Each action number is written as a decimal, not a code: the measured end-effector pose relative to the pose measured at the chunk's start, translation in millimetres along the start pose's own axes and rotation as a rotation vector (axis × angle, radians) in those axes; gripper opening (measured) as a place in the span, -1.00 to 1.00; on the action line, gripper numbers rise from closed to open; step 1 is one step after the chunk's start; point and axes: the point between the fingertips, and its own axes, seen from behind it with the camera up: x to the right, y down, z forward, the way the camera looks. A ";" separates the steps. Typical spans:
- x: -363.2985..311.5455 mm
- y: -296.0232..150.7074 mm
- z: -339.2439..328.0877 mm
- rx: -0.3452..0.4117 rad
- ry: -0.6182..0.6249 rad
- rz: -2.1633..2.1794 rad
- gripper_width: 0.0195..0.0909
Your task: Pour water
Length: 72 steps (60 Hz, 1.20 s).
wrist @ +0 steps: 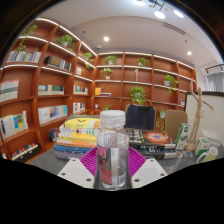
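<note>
A clear plastic water bottle (112, 150) with a white cap stands upright between my gripper's (112, 168) two fingers. The magenta pads (92, 160) press against the bottle's body on both sides, so my gripper is shut on it. Water fills the lower part of the bottle. Its bottom end is hidden behind the housing. No cup or other vessel shows among the things ahead.
A table (165, 150) lies beyond the fingers with a stack of colourful books (77, 137) at the left and a dark box with clutter (150, 140) at the right. Wooden bookshelves (45, 90) line the far walls, with potted plants (137, 96).
</note>
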 end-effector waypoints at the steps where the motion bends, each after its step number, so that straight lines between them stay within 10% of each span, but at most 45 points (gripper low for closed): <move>1: -0.1 -0.8 0.1 0.003 -0.001 -0.001 -0.48; 21: 21.1 -4.9 -18.8 0.019 -0.010 0.192 -0.56; 72: 286.2 -72.2 -82.4 0.499 -0.107 1.809 -0.54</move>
